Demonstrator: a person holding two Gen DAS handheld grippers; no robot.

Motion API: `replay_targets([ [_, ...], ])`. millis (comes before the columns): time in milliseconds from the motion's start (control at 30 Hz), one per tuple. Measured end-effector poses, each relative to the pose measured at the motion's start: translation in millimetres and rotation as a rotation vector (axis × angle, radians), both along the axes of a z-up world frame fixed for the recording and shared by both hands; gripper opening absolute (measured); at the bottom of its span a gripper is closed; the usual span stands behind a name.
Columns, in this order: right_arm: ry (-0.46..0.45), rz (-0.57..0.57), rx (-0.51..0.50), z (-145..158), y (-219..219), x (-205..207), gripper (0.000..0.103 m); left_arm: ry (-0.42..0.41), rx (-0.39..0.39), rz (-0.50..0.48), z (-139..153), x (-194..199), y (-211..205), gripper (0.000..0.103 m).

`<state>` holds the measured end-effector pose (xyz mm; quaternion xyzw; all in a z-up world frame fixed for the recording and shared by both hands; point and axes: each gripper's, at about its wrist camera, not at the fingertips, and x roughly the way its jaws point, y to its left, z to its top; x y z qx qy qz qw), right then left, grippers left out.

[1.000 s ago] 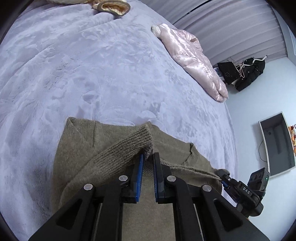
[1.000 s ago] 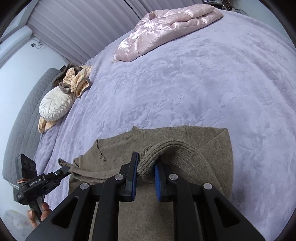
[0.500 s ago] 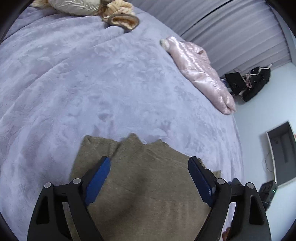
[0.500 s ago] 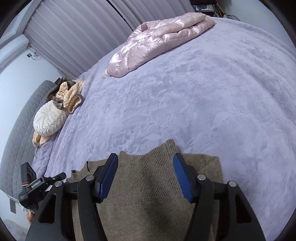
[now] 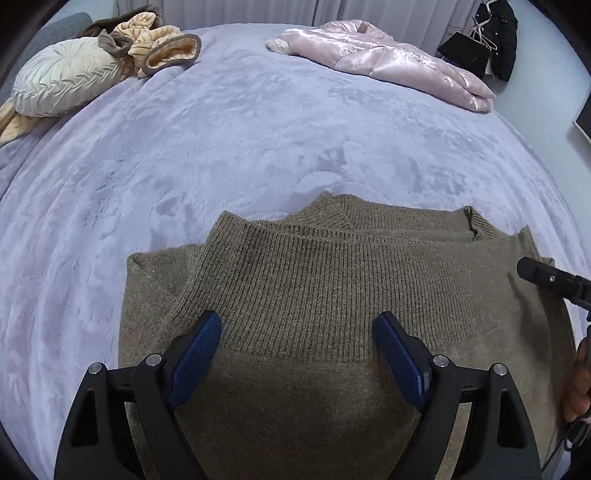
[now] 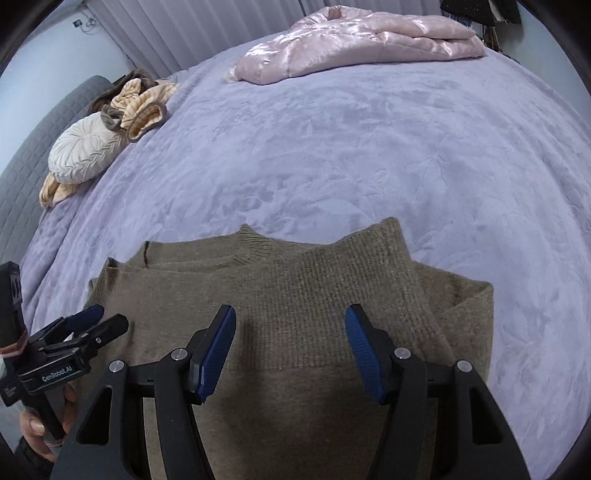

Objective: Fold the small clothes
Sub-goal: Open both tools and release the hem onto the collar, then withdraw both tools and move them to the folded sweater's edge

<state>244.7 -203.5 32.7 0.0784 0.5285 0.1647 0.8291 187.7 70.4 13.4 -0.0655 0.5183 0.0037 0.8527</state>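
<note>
A lilac plush bedspread (image 5: 258, 122) covers the bed, with pale curtains (image 6: 177, 33) behind and a grey quilted headboard (image 6: 26, 147) seen fully only from the right wrist. A brown knit sweater (image 5: 332, 295) lies folded on the near edge, sleeves laid across its body. A pink satin jacket (image 5: 388, 62), a cream round cushion (image 5: 62, 81) and tan striped clothes (image 5: 159, 48) sit far off. The left gripper (image 5: 299, 354) and right gripper (image 6: 290, 347) hover with fingers wide, nothing held. "GenRobot.AI" reads on the left gripper in the right view. Only the left view shows dark garments on a hanger (image 5: 491, 40).
</note>
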Motion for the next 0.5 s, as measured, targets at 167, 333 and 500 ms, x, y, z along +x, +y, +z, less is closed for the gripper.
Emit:
replay_targets([
  [167,-0.044,-0.028,-0.085,-0.2,-4.6,0.3,0.065,0.007,0.063,0.002,9.6,-4.6,-8.8,0.087],
  [333,-0.12,0.001,-0.169,28.3,4.3,-30.5,0.066,-0.038,-0.005,0.01,41.5,-38.0,-8.7,0.087],
  [500,-0.189,0.091,-0.199,61.0,16.5,-91.8,0.072,-0.03,-0.065,0.007,49.6,-84.4,-15.1,0.087],
])
